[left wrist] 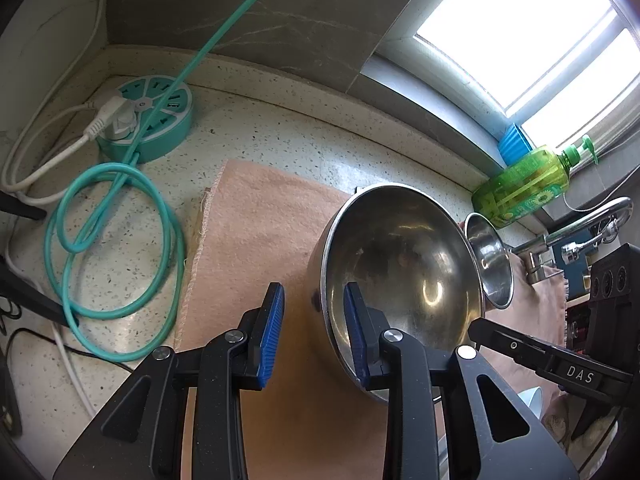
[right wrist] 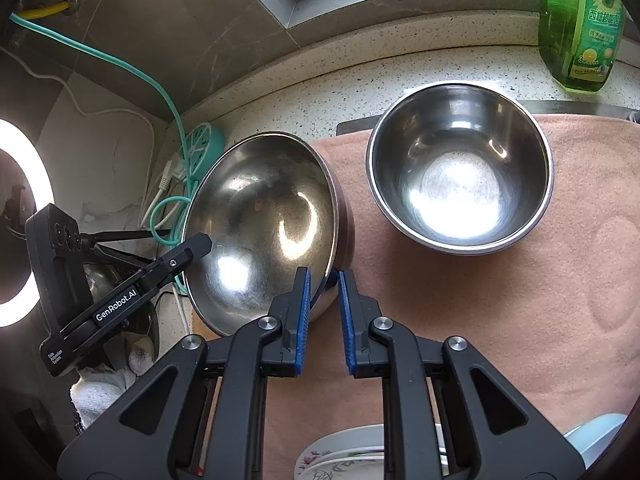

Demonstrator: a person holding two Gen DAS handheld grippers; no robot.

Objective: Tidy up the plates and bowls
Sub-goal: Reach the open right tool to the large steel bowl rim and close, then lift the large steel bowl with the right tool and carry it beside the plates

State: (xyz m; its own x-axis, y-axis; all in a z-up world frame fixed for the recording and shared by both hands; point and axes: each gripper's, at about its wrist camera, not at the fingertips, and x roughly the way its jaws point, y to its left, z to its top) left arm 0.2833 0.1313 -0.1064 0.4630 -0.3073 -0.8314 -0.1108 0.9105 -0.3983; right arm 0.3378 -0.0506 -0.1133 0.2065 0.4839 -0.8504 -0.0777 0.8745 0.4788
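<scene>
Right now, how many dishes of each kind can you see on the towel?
Steel bowls: 2, one tilted, one upright
Patterned plates: 1, at the near edge, partly hidden
Total: 3

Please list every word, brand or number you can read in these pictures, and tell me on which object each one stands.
"DAS": black body of the right claw, seen by the left camera.
"GenRobot.AI": black body of the left claw, seen by the right camera.
Green plastic detergent bottle with sunflower label: Chinese characters and small print, too blurred to read.

Black jaws, ribbed blue pads (left wrist: pixel 272 332), silver screws (right wrist: pixel 267 323).
</scene>
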